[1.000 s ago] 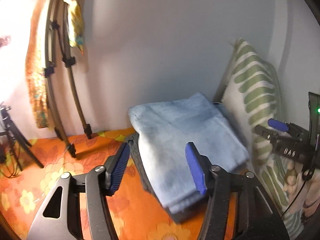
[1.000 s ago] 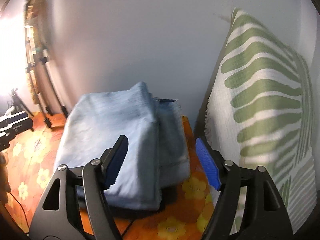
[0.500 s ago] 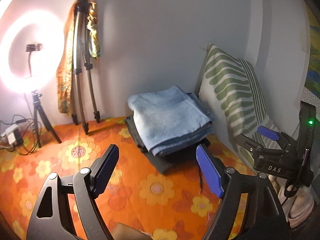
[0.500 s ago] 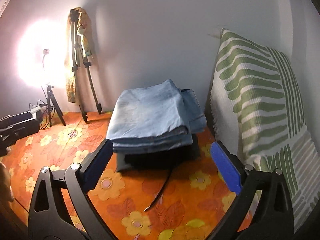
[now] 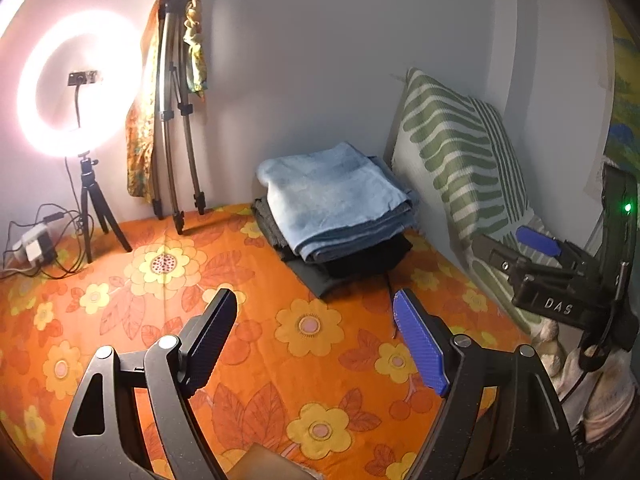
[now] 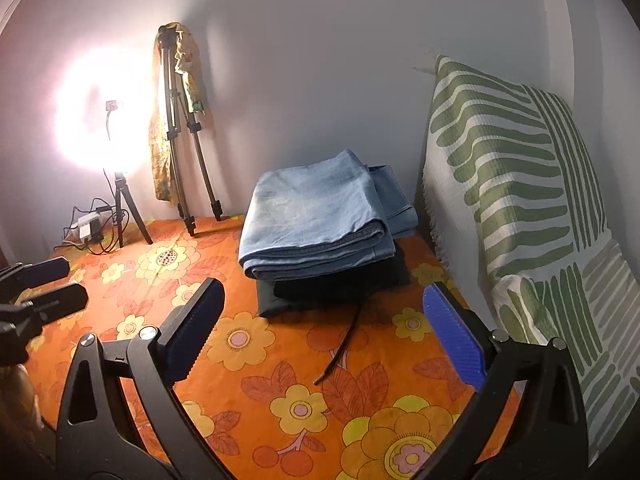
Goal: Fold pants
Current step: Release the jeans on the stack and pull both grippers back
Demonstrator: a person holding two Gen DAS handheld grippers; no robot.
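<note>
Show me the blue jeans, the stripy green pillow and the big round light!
blue jeans (image 6: 316, 216): right wrist view, top of the folded stack.
stripy green pillow (image 6: 516, 184): right wrist view, its front face.
round light (image 5: 30, 92): left wrist view, left side of the glowing ring.

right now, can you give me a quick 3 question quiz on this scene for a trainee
1. True or false: the folded blue jeans lie on top of a dark folded garment.
2. Multiple choice: the green striped pillow is
A. flat on the orange floral sheet
B. propped upright beside the stack
C. under the jeans
3. Short answer: is anything between the fingers of the left gripper or the right gripper?

Key
1. True.
2. B.
3. No. Both are open with nothing between them, short of the stack.
</note>
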